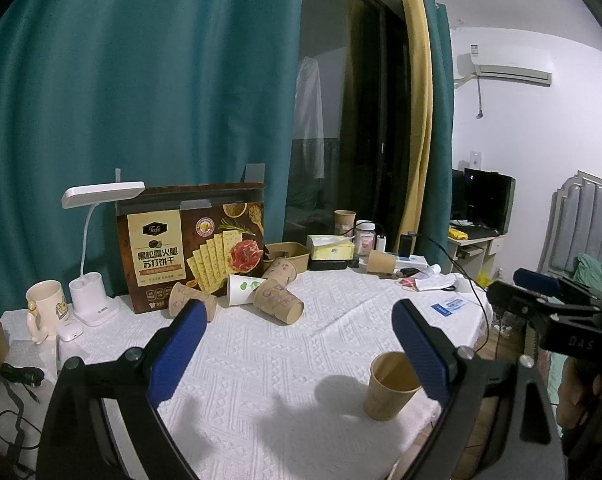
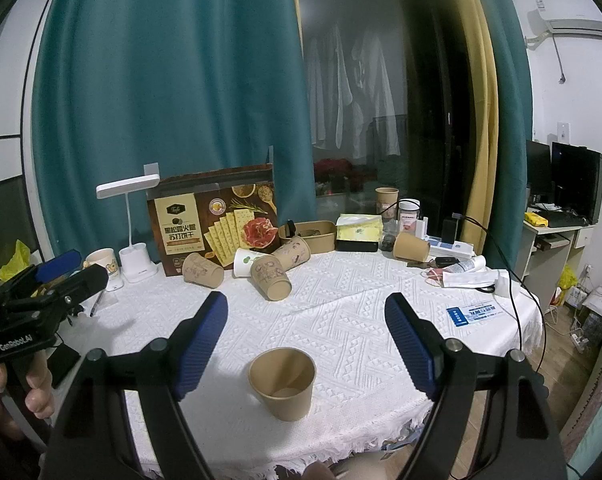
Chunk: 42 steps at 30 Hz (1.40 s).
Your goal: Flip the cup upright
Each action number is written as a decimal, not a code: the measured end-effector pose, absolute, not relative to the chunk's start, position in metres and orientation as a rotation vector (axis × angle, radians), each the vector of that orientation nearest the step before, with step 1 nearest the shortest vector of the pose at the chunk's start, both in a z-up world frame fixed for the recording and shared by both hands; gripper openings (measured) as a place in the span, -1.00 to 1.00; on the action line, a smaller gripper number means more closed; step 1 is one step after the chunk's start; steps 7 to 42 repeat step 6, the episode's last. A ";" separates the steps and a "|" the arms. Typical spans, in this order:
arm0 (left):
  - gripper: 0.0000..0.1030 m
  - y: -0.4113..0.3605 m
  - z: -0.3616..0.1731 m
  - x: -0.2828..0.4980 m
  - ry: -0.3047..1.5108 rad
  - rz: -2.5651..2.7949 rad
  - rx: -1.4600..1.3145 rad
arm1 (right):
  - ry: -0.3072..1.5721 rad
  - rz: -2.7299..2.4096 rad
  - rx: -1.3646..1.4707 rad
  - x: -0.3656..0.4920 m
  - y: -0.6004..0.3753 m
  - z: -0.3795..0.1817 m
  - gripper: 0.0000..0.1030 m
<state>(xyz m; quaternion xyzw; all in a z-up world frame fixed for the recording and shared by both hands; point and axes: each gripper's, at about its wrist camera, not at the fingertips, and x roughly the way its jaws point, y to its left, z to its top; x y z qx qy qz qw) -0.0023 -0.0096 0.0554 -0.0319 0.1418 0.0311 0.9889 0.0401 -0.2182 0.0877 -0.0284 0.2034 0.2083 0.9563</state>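
Left gripper jaws spread wide, nothing between pads, above white tablecloth. Brown paper cup upright near front table edge, partly behind right blue finger. Toppled cups cluster at far side, lying on sides before cracker box. White desk lamp and cream mug far left. Right gripper visible at frame's right edge; its jaw state unclear.

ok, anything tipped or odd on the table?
Yes. Several paper cups lie on their sides in front of the cracker box: brown ones and a white one. Another lies tipped near the tissue box. The near cup stands upright. No spill visible.
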 end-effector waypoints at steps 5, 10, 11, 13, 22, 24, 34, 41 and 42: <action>0.82 -0.013 0.059 -0.003 0.280 0.056 -0.060 | 0.414 0.423 -0.057 0.040 -0.219 0.087 0.53; 0.82 -0.014 0.060 -0.002 0.280 0.054 -0.062 | 0.414 0.423 -0.058 0.040 -0.219 0.087 0.53; 0.82 -0.014 0.060 -0.002 0.280 0.054 -0.062 | 0.414 0.423 -0.058 0.040 -0.219 0.087 0.53; 0.82 -0.014 0.060 -0.002 0.280 0.054 -0.062 | 0.414 0.423 -0.058 0.040 -0.219 0.087 0.53; 0.82 -0.014 0.060 -0.002 0.280 0.054 -0.062 | 0.414 0.423 -0.058 0.040 -0.219 0.087 0.53; 0.82 -0.014 0.060 -0.002 0.280 0.054 -0.062 | 0.414 0.423 -0.058 0.040 -0.219 0.087 0.53; 0.82 -0.014 0.060 -0.002 0.280 0.054 -0.062 | 0.414 0.423 -0.058 0.040 -0.219 0.087 0.53; 0.82 -0.014 0.060 -0.002 0.280 0.054 -0.062 | 0.414 0.423 -0.058 0.040 -0.219 0.087 0.53; 0.82 -0.014 0.060 -0.002 0.280 0.054 -0.062 | 0.414 0.423 -0.058 0.040 -0.219 0.087 0.53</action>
